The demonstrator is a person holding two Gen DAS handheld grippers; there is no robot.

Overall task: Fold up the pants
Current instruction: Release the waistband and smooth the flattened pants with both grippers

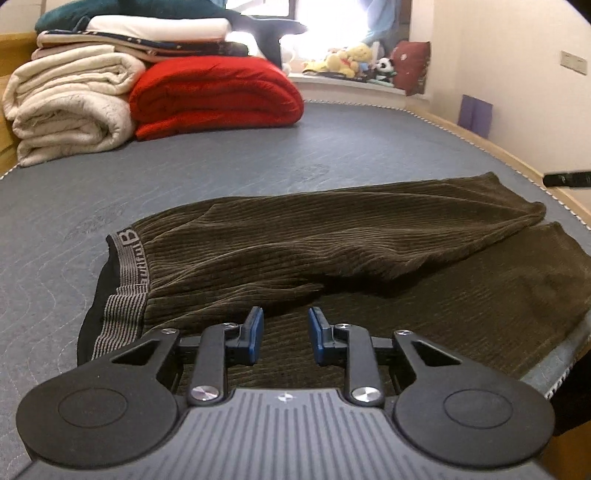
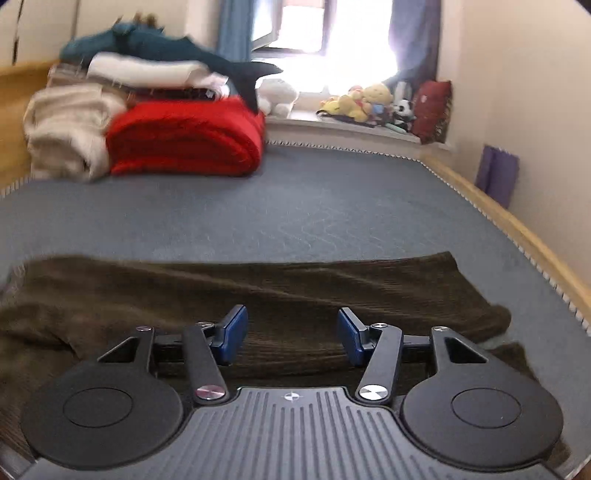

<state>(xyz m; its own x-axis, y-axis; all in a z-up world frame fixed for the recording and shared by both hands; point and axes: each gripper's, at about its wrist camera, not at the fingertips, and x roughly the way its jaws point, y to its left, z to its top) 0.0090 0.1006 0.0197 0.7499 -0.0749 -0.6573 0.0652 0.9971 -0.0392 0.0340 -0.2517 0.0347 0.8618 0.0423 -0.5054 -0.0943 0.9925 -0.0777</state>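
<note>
Daylight from the window (image 1: 317, 22) at the back, blown out to white in both views; the toys (image 2: 365, 101) on the sill are partly washed out. The room is otherwise evenly lit, with soft shadows under the pants (image 1: 332, 258) folds. Left wrist view is sharp. Right wrist view is blurred, smearing the folded blankets (image 2: 147, 122) and the pants' left end. Strong fisheye bend curves the mattress (image 1: 258, 166) edges; corners are dark.
</note>
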